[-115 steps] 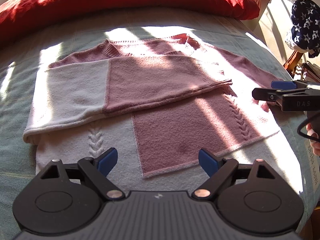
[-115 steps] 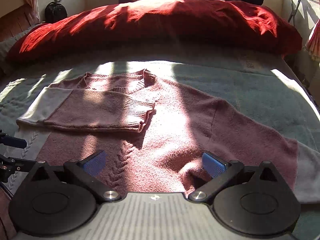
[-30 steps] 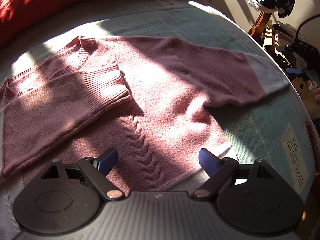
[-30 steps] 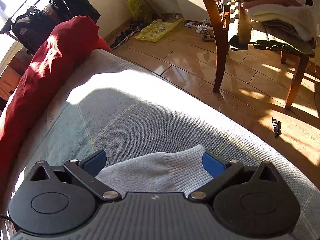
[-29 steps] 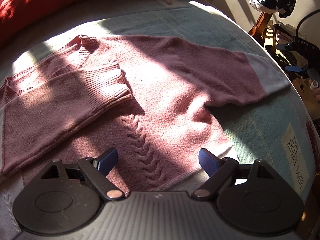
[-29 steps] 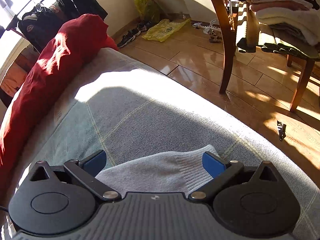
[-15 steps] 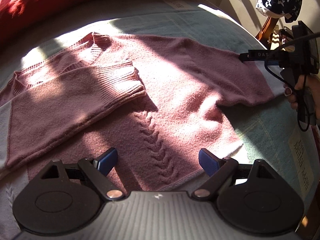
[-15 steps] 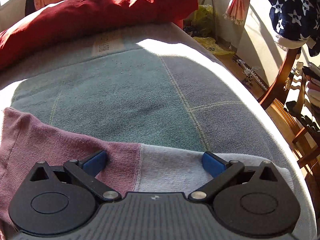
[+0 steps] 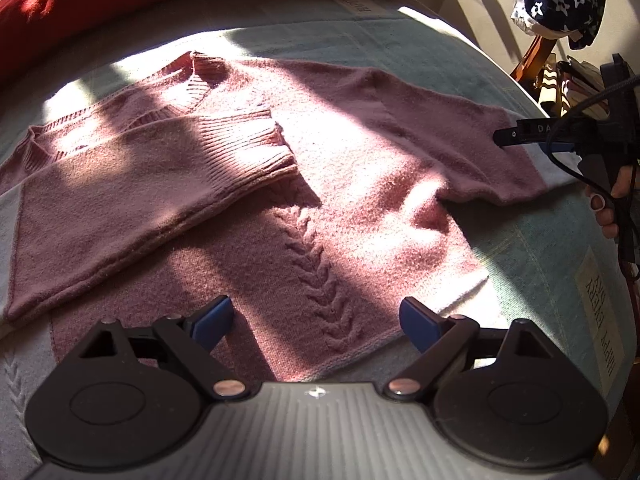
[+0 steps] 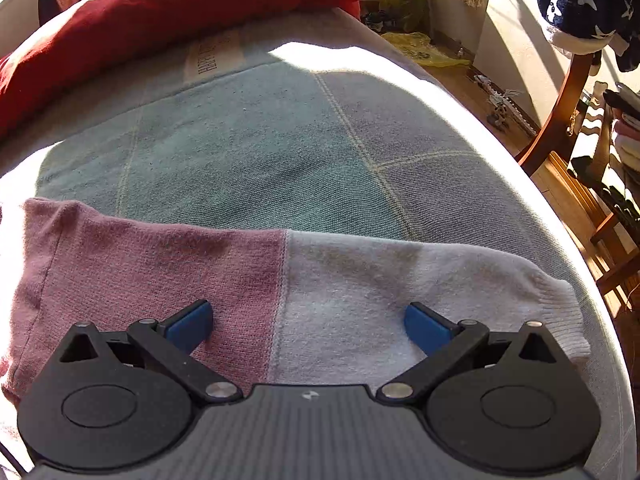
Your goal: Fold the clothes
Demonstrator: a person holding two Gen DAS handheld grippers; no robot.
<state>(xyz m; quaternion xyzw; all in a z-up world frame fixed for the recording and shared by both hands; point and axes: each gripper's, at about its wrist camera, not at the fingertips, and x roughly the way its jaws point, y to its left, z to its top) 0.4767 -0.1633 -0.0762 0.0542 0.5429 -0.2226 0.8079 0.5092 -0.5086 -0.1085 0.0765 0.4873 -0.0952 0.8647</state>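
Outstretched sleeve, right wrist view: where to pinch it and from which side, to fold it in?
Probably the white cuff end of the sleeve, near the ribbed edge. It lies flat on the bedspread with its free end toward the bed's edge, so come from above and pinch across the thin layer. The right gripper hangs open over the pink-white seam, so shift toward the cuff.

Both cameras ride behind their own fingers, tilted steeply down at the bed (image 9: 532,248). The left one looks across the sweater's (image 9: 360,168) body toward twelve o'clock; the right one sits close over the outstretched sleeve (image 10: 304,280). They share that sleeve, at two o'clock in the left view.
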